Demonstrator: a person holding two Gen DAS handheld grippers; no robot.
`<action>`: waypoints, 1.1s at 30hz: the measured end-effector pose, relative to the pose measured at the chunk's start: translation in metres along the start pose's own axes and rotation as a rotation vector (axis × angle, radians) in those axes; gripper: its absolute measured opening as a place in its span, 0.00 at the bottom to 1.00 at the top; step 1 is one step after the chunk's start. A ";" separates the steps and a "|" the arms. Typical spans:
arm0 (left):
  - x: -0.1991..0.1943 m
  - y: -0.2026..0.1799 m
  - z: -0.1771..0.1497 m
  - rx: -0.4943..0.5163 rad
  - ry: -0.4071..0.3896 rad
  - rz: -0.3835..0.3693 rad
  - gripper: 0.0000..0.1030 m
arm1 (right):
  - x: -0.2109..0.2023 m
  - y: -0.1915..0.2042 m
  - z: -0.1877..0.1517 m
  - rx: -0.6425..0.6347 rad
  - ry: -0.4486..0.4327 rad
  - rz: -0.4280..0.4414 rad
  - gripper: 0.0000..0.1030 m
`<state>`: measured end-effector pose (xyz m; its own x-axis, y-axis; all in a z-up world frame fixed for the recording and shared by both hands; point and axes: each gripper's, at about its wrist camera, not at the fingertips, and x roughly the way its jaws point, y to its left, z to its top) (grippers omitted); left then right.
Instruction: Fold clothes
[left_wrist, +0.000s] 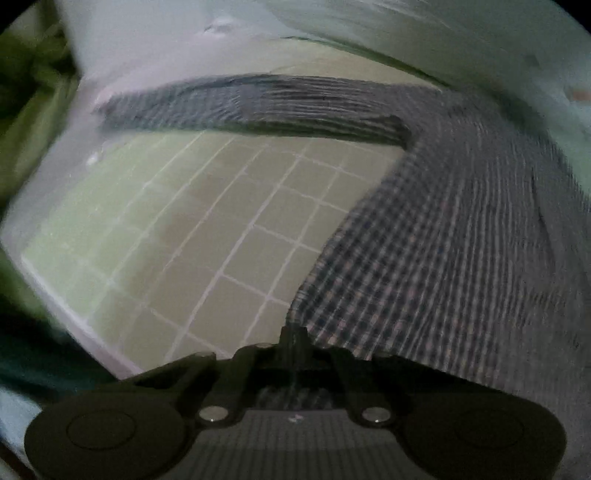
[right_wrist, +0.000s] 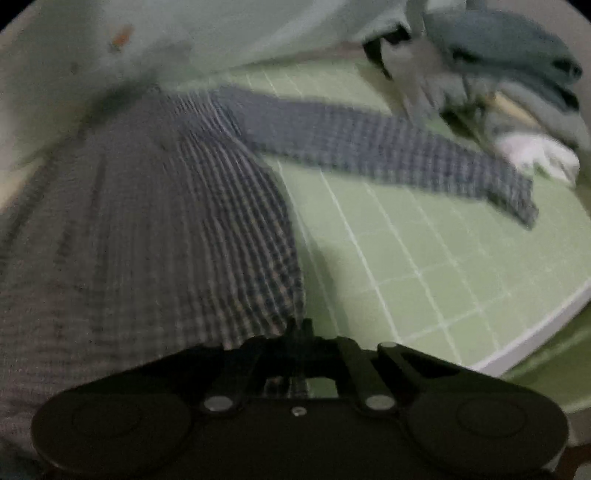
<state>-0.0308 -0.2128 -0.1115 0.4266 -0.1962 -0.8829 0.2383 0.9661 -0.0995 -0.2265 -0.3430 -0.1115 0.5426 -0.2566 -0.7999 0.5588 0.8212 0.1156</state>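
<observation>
I've both grippers pinched shut on the checked shirt's hem: left gripper (left_wrist: 293, 332), right gripper (right_wrist: 299, 328). The checked shirt (right_wrist: 155, 221) lies spread on the green grid mat (right_wrist: 424, 258), sleeves out. I'd lift evenly, keep the hem taut.

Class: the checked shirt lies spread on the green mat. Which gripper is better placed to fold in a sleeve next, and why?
Neither clearly: the left gripper and right gripper each seem shut on the checked shirt hem, sleeves far ahead on the green mat.
</observation>
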 end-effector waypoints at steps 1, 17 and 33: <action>-0.004 0.002 0.000 -0.013 -0.010 0.000 0.00 | -0.013 -0.005 0.004 0.033 -0.040 0.037 0.00; -0.012 0.003 0.026 -0.097 -0.043 -0.019 0.48 | 0.002 -0.017 0.019 0.080 -0.022 -0.109 0.48; 0.053 0.070 0.162 -0.210 -0.066 0.054 0.80 | 0.058 0.123 0.085 -0.053 -0.076 -0.123 0.87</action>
<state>0.1499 -0.1829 -0.0911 0.4920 -0.1470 -0.8581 0.0292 0.9879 -0.1525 -0.0730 -0.3007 -0.0936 0.5194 -0.3931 -0.7588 0.5914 0.8063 -0.0129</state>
